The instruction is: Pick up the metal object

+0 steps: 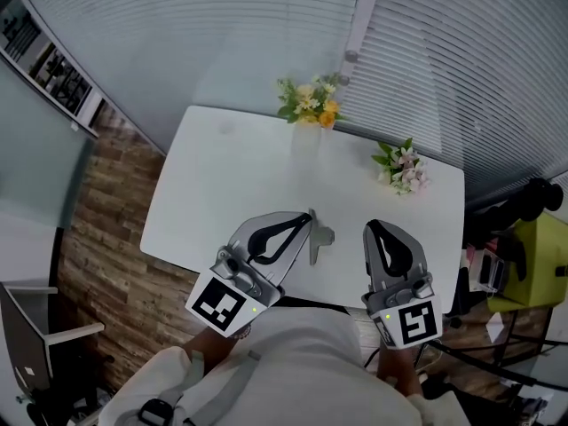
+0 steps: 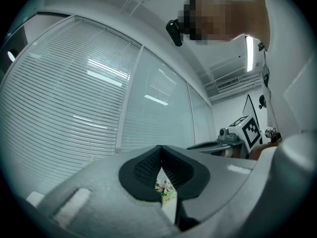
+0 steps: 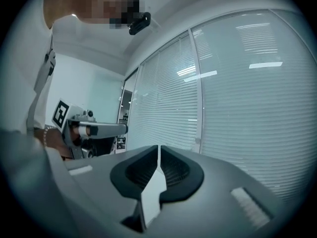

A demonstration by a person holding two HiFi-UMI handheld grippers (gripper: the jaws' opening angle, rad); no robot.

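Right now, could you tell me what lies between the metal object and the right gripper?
Nothing but bare white table. The head view shows an empty stretch of tabletop between the metal object and the right gripper.

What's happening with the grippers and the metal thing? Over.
Left gripper shut, empty. Right gripper a crack open, empty. Metal thing on table between them. Nothing blocking.

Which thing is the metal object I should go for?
On the white table, look near the person's edge, between the left gripper and the right gripper. The metal object is the small grey piece beside the left gripper's tip. Unlike the two flower vases farther back, it is plain grey and low.
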